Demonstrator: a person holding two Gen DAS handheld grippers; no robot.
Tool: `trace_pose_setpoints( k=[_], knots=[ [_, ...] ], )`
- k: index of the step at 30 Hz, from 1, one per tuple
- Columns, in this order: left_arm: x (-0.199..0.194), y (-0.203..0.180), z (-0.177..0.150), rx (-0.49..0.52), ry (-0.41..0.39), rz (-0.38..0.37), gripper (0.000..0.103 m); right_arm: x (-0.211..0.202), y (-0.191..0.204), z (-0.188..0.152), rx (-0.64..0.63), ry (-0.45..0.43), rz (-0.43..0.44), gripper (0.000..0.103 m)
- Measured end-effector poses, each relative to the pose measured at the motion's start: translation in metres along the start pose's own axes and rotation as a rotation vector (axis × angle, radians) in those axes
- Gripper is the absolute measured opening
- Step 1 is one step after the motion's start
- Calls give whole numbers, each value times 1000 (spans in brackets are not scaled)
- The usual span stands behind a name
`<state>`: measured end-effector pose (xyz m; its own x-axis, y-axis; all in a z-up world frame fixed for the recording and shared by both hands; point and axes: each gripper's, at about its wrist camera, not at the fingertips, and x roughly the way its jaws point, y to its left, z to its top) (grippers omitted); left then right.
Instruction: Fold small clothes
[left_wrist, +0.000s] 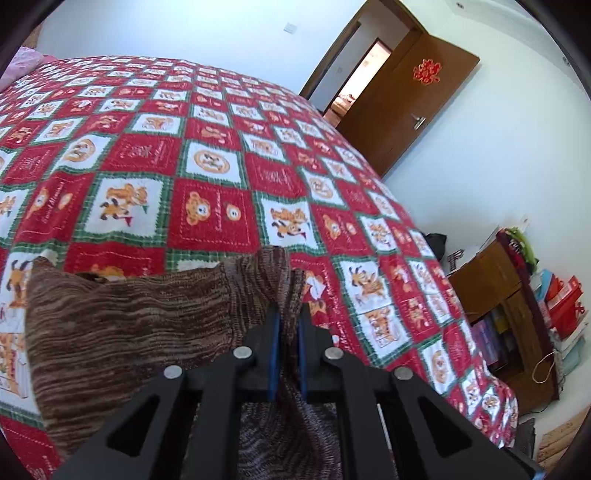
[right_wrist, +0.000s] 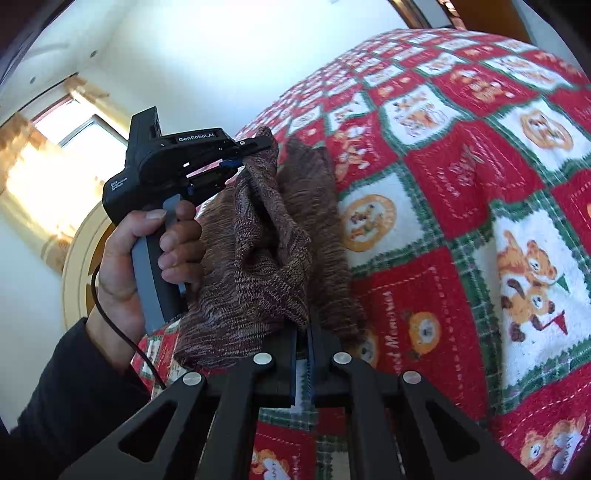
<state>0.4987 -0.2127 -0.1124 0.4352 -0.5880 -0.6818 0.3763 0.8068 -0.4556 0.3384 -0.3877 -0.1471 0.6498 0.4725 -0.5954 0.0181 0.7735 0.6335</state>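
Left wrist cam: left tool (left_wrist: 289, 314) is clenched on a bunched edge of the brown knit garment (left_wrist: 122, 317). Fabric's pinched right btwn the blue pads, and the rest hangs off toward the left of frame, over the red checked bedspread (left_wrist: 207, 177). Some of it also drapes down under the tool. Long axis of the cloth runs roughly sideways from the pinch, so the free bulk is all on one side.

Right wrist cam: right tool (right_wrist: 306, 332) is closed too, gripping the lower edge of the same brown knit garment (right_wrist: 266, 251). The cloth rises from there up to the left tool (right_wrist: 255, 147), held by a hand (right_wrist: 147, 251) w/ a dark sleeve, at upper left. So it's strung btwn the two tools, sagging in folds, off the bed afaict, though whether the far side brushes the bedspread (right_wrist: 461, 192) is hard to tell w/ the fisheye.

Imo the next bit depends on that span: both tools hold opposite ends, bed lies just beyond, so laying it flat means lowering both together.
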Motion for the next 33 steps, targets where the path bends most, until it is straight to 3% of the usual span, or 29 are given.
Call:
trace_pose_setpoints(
  k=[6,10,11,14,16,20,22,23,24,27,30,33],
  knots=[
    [17,-17,-9,84,6,62,10,5,-23,-1,126,19,52,3],
    [1,-29,-9,130,-41,61,13,4,-30,-1,168,28,87,3],
    [-10,-34,-10,145,-59,48,21,4,-31,-1,173,31,93,3],
    [-33,-42,-13,192,-107,81,58,1,-30,-1,167,29,94,3],
    [-51,-43,-21,220,-146,108,60,1,-29,-1,165,25,91,3],
    [-76,-26,-50,246,-152,223,62,-7,-21,-1,130,-16,66,6],
    [-82,-16,-64,254,-152,274,64,-22,-12,0,87,-86,-18,18],
    [-85,-11,-72,258,-159,292,65,-31,-7,0,65,-133,-49,34],
    [-89,-5,-82,262,-161,311,68,-44,-1,2,44,-203,-71,45],
    [-93,7,-103,253,-151,326,70,-61,22,14,-28,-284,-81,47],
    [-89,15,-119,236,-121,339,71,-35,50,36,-130,-172,-52,47],
    [-85,21,-131,223,-119,341,72,8,59,57,-153,-59,-52,47]
  ],
)
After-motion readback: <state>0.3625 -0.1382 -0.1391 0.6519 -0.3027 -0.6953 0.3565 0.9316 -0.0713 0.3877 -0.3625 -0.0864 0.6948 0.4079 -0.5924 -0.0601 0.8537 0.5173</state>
